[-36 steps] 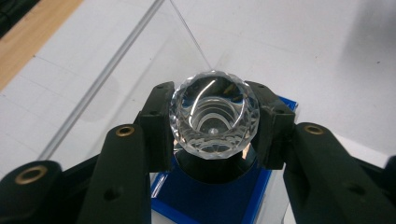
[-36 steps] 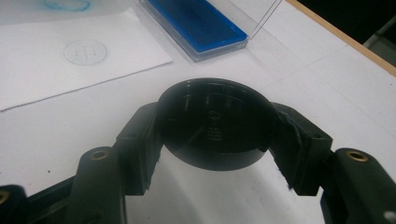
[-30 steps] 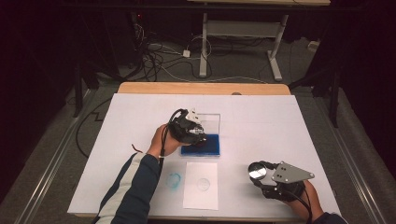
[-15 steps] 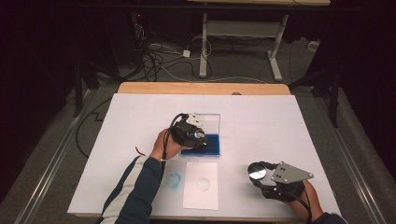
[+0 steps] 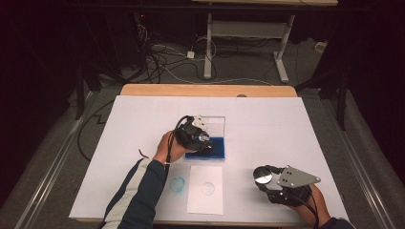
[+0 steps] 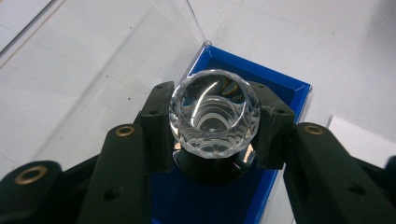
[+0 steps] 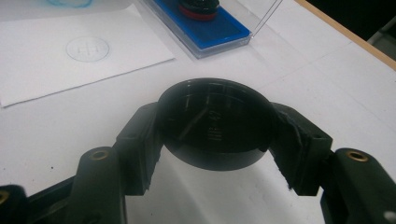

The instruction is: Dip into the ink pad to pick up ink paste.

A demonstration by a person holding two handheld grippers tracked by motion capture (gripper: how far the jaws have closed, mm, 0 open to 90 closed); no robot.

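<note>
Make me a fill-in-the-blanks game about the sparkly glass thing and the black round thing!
The left gripper is shut on a faceted ____ knob.
The knob hangs over a tray coloured ____.
The right gripper is shut on a round ____ disc.

Missing words: glass; blue; black

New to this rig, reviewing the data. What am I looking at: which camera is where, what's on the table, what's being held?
No robot arm here: a person holds a two-jaw gripper in each hand. The high view looks down on the white-covered table; the other two cameras ride on the grippers and look along their black jaws.

The left gripper is shut on a faceted clear crystal knob, held over a blue tray that sits inside a clear plastic box. The right gripper is shut on a round black disc near the table's front right.

On the table also lie a white sheet with a small printed circle and a blue scribbled ring beside it.
</note>
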